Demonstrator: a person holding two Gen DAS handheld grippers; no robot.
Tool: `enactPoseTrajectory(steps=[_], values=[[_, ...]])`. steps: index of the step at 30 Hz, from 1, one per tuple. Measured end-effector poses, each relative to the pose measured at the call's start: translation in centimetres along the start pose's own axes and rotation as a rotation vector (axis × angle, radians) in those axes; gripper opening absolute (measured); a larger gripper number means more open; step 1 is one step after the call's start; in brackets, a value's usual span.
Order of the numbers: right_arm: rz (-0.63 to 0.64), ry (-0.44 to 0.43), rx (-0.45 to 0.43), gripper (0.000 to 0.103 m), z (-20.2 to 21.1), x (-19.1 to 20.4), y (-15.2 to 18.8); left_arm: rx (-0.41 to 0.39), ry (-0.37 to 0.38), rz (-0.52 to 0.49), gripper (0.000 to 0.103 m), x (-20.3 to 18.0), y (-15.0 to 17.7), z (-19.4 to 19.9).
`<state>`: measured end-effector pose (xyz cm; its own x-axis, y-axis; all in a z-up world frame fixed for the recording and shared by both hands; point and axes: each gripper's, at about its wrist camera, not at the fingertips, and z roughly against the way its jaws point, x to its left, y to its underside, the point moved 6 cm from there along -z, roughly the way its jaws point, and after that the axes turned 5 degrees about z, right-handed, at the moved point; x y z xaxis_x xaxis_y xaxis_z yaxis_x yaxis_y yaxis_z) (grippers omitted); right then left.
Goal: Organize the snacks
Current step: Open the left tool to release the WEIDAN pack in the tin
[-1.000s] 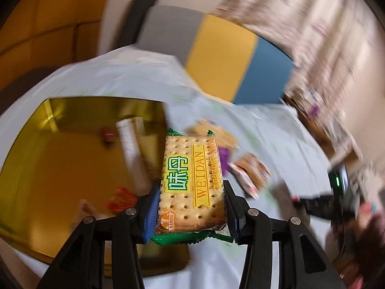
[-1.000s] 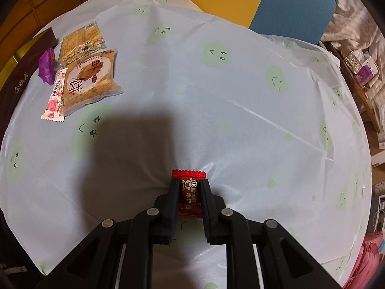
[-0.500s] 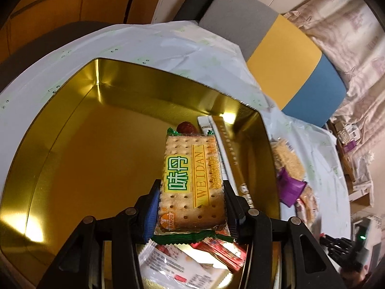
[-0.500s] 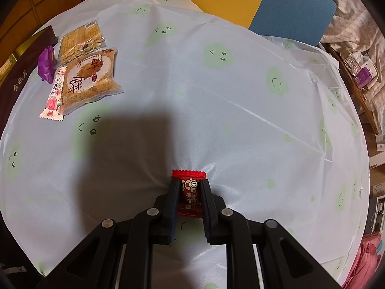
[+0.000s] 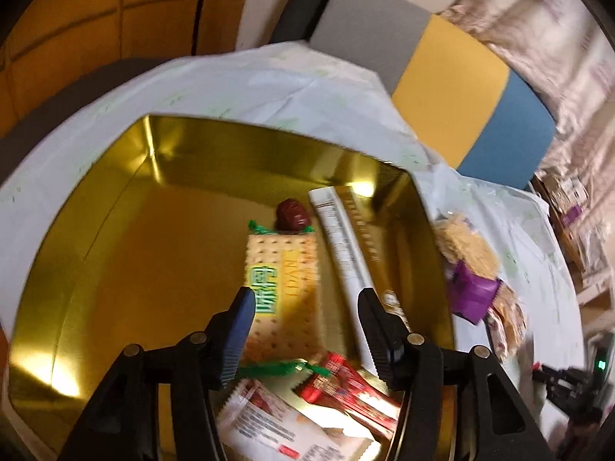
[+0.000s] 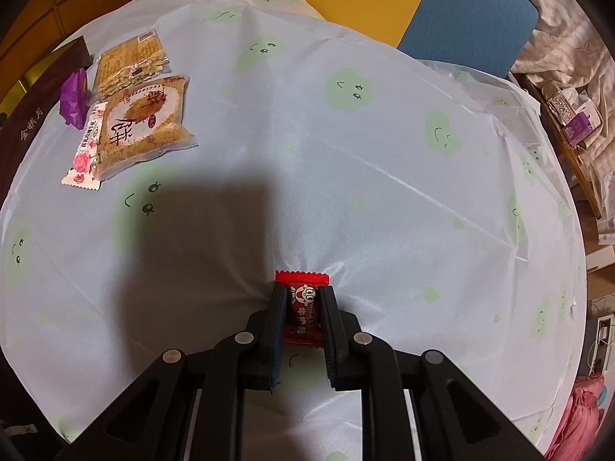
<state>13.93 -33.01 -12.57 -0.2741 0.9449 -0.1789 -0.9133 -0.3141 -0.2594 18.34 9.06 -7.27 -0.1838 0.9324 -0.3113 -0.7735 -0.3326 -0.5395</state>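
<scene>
My left gripper (image 5: 306, 299) hovers over the gold tin (image 5: 250, 153), and its jaws are opening. The green-edged cracker packet (image 5: 282, 288) sits between them but free of the pads, lower in the tin and blurred. Near it in the tin are a red date (image 5: 293, 214), a long white-and-gold box (image 5: 342, 238), red packets (image 5: 346, 388) and a white packet (image 5: 269, 418). My right gripper (image 6: 302, 296) points down at the tablecloth (image 6: 346, 153), shut on a small red candy (image 6: 302, 307).
Loose snacks lie at the table's far left in the right wrist view: a pastry packet (image 6: 144, 126), a cracker pack (image 6: 128, 59), a purple candy (image 6: 75, 96) and a rose-printed stick (image 6: 86, 146), beside a dark brown lid (image 6: 34, 115). A yellow-and-blue chair (image 6: 423, 7) stands behind.
The left gripper swung over the gold tin and lowered; its jaws have parted and the cracker packet has slipped away from the pads into the tin. The right gripper and its candy have not moved.
</scene>
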Motion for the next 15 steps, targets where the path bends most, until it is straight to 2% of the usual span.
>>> enactPoseTrajectory(steps=[6,15], values=[[0.006,0.008,-0.001,0.017,0.0,0.1,0.0,-0.088,0.078,-0.163,0.057,-5.0,2.1,3.5],[0.021,0.026,-0.004,0.017,0.2,0.1,0.1,-0.074,0.227,-0.476,0.056,-13.0,9.7,5.7]])
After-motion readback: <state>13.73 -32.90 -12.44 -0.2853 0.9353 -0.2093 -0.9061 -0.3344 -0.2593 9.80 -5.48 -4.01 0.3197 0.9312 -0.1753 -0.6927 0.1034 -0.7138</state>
